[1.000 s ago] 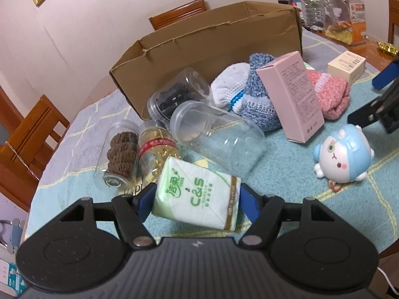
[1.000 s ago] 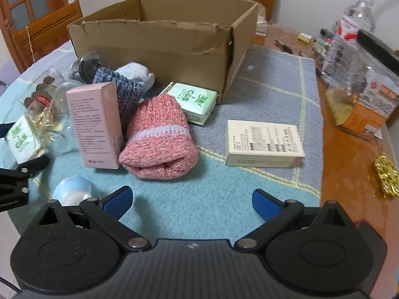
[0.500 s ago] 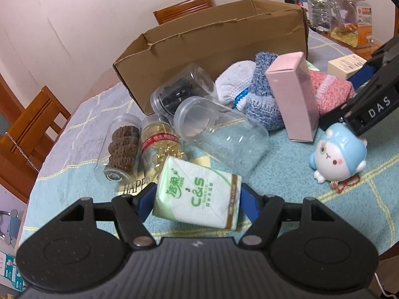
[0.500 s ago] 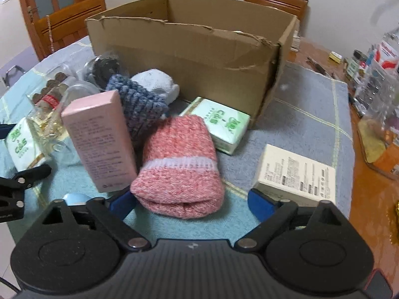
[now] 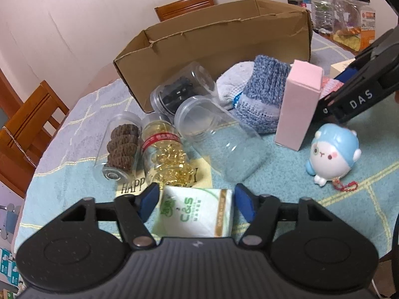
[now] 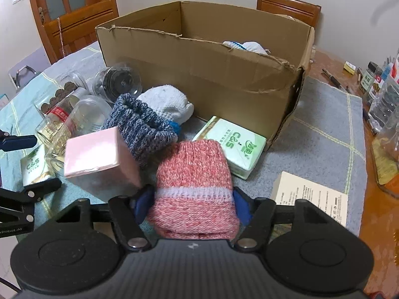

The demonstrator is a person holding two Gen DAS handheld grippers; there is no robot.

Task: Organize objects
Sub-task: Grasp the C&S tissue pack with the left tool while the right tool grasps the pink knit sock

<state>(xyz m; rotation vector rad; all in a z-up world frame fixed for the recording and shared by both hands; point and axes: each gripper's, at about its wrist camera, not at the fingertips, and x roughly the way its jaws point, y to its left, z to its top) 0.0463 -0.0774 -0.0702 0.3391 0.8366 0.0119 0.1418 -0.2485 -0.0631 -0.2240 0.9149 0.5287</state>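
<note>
My left gripper (image 5: 197, 200) is shut on a green and white tissue pack (image 5: 197, 214), held low over the table. My right gripper (image 6: 193, 203) has its blue pads against both sides of a pink knitted sock roll (image 6: 197, 184). An open cardboard box (image 6: 199, 69) stands behind, with a white sock (image 6: 245, 46) inside. A pink carton (image 6: 99, 157), a blue-grey sock roll (image 6: 142, 124), a white sock roll (image 6: 167, 102) and a second tissue pack (image 6: 235, 150) lie in front of the box. The box also shows in the left wrist view (image 5: 219, 49).
Several clear jars (image 5: 219, 137) lie on their sides left of the socks. A blue and white toy (image 5: 333, 155) sits by the pink carton (image 5: 296, 104). A cream box (image 6: 309, 200) lies to the right. Bottles and jars (image 6: 381, 87) crowd the far right. Wooden chairs surround the table.
My right gripper moved forward over the pink sock roll and closed from wide open onto it. My left gripper kept hold of the tissue pack and drew it back slightly.
</note>
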